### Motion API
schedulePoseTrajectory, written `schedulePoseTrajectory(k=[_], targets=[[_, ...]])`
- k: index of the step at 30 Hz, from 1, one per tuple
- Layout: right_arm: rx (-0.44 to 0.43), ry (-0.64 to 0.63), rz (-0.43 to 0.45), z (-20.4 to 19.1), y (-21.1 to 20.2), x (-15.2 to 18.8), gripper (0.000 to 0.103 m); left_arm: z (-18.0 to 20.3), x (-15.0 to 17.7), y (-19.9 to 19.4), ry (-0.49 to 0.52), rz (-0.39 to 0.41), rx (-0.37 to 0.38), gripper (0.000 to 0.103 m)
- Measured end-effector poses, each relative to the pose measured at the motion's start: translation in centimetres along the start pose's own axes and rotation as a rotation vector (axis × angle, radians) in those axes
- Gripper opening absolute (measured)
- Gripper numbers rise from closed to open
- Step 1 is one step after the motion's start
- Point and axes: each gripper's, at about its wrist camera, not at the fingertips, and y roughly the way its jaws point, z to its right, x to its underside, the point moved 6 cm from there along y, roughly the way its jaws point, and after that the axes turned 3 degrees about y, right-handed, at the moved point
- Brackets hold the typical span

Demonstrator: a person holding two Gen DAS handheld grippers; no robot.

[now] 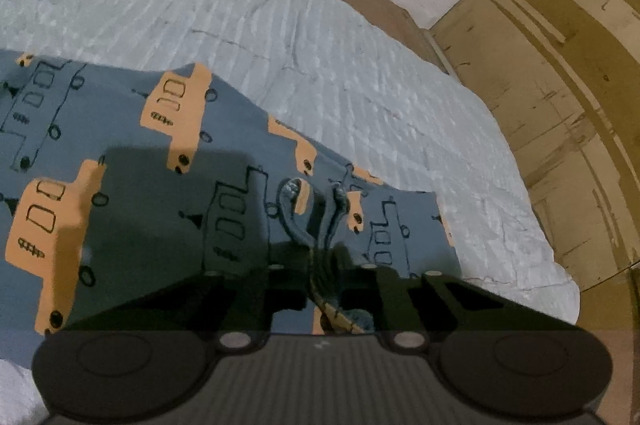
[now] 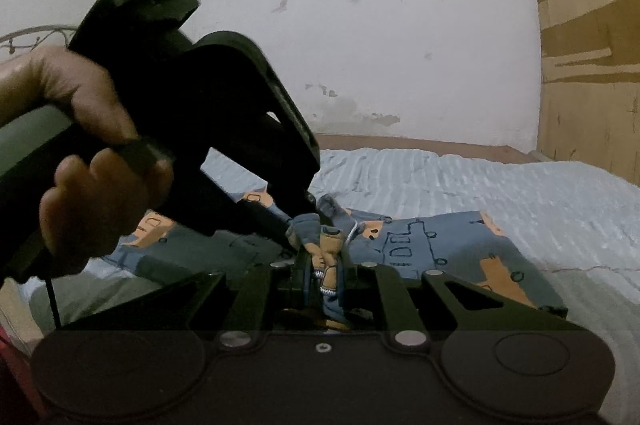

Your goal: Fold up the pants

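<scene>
The pants (image 1: 168,185) are blue-grey with orange and outlined truck prints and lie spread on the pale blue bedspread (image 1: 320,37). My left gripper (image 1: 320,257) is shut on a bunched edge of the pants, with fabric folds sticking up between its fingers. My right gripper (image 2: 322,265) is shut on a bunched edge of the pants (image 2: 460,257) too. In the right wrist view the left gripper (image 2: 296,229) comes in from the upper left, held by a hand (image 2: 80,161), and its tip meets the same bunch right beside mine.
The bedspread (image 2: 520,193) covers a bed against a stained white wall (image 2: 360,25). A wooden panel (image 1: 560,105) stands along the bed's right side, also in the right wrist view (image 2: 592,45). A brown bed frame edge (image 2: 420,143) runs under the wall.
</scene>
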Motion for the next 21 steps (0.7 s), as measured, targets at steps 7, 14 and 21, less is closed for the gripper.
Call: schedulePoseTrajectory(k=[7, 14, 21], targets=[[0.014, -0.045, 0.016, -0.6, -0.4, -0.5, 0.012, 1.4, -0.7, -1.4, 0.08, 0.042, -0.011, 0.009], [-0.015, -0.082, 0.025, -2.6, -0.7, -2.1, 0.012, 0.6, -2.1, -4.8, 0.126, 0.077, -0.054, 0.009], [-0.109, -0.127, 0.01, -7.0, 0.1, -3.0, 0.012, -2.9, -3.1, -7.5, 0.143, 0.076, -0.154, 0.009]])
